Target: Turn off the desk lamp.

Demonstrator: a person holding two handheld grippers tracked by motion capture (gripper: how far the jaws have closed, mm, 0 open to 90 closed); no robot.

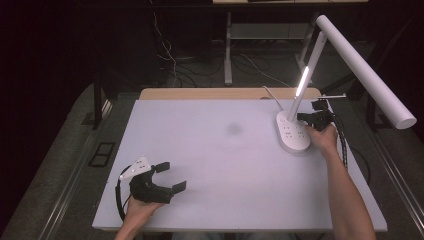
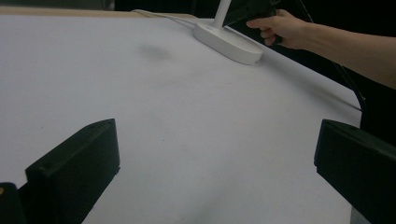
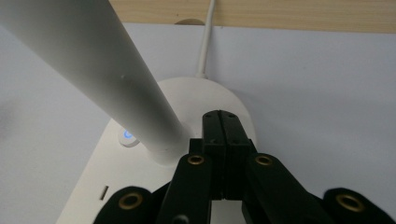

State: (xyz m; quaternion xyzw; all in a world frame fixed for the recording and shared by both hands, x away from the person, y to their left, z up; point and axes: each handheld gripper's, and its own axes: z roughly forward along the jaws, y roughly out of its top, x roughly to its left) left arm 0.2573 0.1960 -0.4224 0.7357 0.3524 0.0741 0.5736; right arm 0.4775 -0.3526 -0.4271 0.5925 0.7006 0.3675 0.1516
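We see the desk lamp [image 1: 295, 134] standing lit at the far right of the desk [image 1: 210, 150], its power button [image 3: 127, 136] glowing blue on the base. Our right tongs [image 1: 303, 117] sit pinched together, holding nothing, tips over the base just beside the stem [image 3: 93, 70]. Our left tongs [image 1: 170, 176] rest spread wide and empty at the near left. We judge that pushing sideways against the stem could slide or tip the lamp, and its cord [image 3: 205, 42] might snag.
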